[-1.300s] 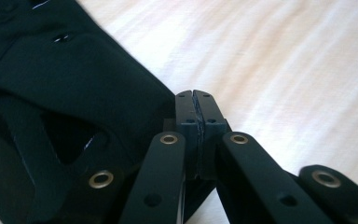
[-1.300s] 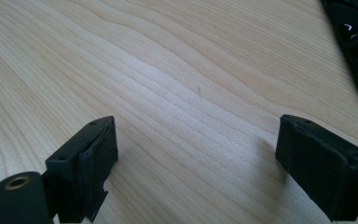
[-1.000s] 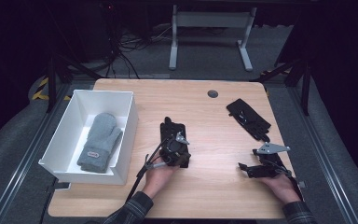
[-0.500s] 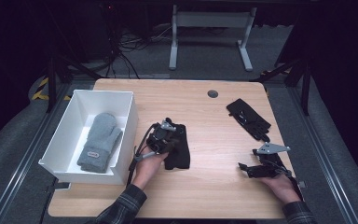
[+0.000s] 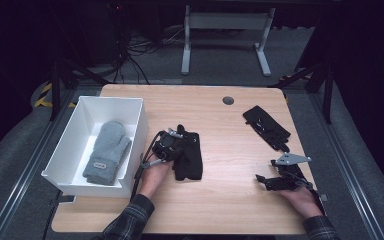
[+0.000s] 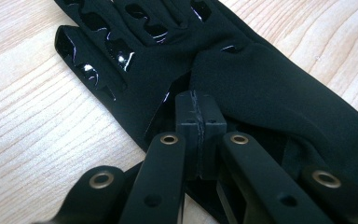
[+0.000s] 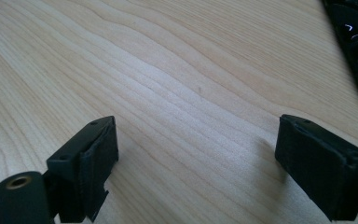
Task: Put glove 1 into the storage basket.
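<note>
On the wooden surface (image 5: 215, 200) we have a white bin (image 5: 135, 107) at the left holding a grey mitten (image 5: 107, 152). Our left gripper (image 5: 176, 143) has its jaws pressed together, pinching the cloth of the black glove (image 6: 261, 88), and over the last second it has dragged that glove leftward, so it now lies near the bin wall. We judge the drop into the bin comes next. Our right gripper (image 7: 196, 158) rests spread and empty near the second black glove (image 5: 266, 127).

Plenty of bare tabletop (image 5: 230, 150) between both black gloves; the white bin (image 5: 130, 150) wall blocks things just left of the near glove (image 5: 190, 155).
</note>
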A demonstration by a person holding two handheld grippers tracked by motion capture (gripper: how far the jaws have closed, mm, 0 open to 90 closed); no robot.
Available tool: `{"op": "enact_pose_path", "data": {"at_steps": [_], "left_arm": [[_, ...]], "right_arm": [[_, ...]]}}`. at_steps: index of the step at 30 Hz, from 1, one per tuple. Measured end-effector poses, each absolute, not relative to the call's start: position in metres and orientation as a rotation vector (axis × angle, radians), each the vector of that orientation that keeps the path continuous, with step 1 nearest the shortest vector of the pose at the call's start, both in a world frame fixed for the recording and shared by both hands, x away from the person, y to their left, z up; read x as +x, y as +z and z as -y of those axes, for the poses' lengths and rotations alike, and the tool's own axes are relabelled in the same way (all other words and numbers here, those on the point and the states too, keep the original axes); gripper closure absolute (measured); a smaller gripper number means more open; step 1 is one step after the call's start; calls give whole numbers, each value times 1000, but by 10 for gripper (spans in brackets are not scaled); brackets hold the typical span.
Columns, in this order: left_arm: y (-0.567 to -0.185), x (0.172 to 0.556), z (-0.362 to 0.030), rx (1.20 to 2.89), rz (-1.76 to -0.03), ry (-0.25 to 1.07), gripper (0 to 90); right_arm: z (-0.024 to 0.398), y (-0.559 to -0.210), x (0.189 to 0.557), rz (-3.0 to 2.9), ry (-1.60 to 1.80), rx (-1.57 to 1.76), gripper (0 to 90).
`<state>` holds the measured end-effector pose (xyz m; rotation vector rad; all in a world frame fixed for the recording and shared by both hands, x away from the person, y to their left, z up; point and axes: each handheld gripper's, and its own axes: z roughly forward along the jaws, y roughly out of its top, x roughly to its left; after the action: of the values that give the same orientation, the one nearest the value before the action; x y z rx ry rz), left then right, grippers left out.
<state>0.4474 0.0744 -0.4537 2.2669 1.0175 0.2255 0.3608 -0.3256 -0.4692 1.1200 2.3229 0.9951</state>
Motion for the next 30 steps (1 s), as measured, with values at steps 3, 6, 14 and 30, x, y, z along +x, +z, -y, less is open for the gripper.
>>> {"op": "enact_pose_path", "data": {"at_steps": [3,6,14,30], "left_arm": [[-453,444,-70,2286,-980,202,900],[-455,439,-63,2297,-909,188,900],[-455,422,-40,2337,-759,140,900],[-454,378,-24,2436,-487,-21,900]], "right_arm": [[326,-469,361,-2323,995,1121,135],[326,-469,361,-2323,995,1121,135],[326,-469,361,-2323,995,1121,135],[326,-469,361,-2323,995,1121,135]]}}
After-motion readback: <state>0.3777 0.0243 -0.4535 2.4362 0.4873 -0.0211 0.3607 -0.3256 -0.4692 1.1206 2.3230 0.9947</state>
